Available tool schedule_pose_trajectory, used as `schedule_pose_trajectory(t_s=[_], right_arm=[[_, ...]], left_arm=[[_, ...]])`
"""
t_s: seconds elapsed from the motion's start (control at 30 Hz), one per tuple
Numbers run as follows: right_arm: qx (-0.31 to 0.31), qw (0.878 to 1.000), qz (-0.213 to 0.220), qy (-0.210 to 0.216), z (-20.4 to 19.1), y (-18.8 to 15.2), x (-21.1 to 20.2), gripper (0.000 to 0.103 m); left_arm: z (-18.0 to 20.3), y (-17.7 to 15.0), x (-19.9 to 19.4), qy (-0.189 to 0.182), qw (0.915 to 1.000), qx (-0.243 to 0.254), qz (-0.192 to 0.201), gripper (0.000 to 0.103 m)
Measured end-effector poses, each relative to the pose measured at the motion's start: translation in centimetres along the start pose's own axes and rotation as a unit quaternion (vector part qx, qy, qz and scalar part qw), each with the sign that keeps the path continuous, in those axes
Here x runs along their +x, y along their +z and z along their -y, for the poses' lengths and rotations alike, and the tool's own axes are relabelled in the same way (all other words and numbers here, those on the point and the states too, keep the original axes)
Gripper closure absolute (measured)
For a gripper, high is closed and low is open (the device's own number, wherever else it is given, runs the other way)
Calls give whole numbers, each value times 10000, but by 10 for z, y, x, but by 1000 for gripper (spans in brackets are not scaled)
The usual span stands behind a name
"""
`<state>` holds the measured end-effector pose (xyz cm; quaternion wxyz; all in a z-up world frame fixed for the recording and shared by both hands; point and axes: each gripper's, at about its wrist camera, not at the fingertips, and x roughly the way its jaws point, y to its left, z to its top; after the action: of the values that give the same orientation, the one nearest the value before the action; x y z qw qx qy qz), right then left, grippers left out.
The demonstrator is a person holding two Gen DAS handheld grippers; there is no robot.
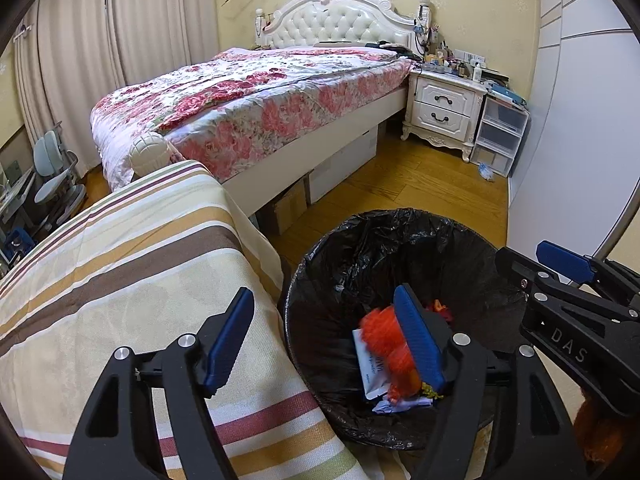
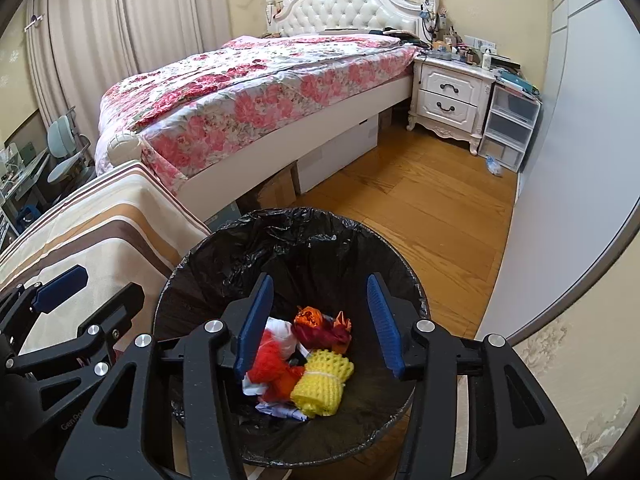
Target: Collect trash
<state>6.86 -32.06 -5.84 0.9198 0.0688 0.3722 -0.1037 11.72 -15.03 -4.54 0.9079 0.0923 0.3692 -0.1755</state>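
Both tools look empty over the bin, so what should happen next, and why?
Probably lift the right tool away toward the small blue-white scrap on the wooden floor by the plastic drawers. Both tools gape empty, and the black-lined bin already holds the yellow foam net.

Colourful trash [image 2: 304,364] inside black-lined bin [image 2: 224,248]

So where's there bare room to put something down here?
The wood floor between the bed and the bin is bare. The nightstand top is crowded, and a scrap lies beside the plastic drawers.
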Motion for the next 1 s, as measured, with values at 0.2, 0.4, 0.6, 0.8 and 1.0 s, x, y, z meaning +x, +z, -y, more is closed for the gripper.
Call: schedule_pose_trajectory(t_s=[0.2,0.4,0.6,0.8,1.0], right_arm=[[40,9999,73,-56,0,0,-6,42],[65,9998,116,-139,0,-2,-11,34],[135,9996,139,-212,-2,-6,-19,25],[49,9996,178,-233,-12,-13,-33,15],[18,9997,223,-113,-22,-20,-50,12]], left_arm=[[-4,3,-3,183,9998,-38,103,27],[-13,2,-10,260,9994,-144,168,25],[-21,-3,-25,336,9988,-221,271,23],[-31,-10,-41,367,9981,-354,344,21],[-42,-21,-62,471,9968,-479,426,19]])
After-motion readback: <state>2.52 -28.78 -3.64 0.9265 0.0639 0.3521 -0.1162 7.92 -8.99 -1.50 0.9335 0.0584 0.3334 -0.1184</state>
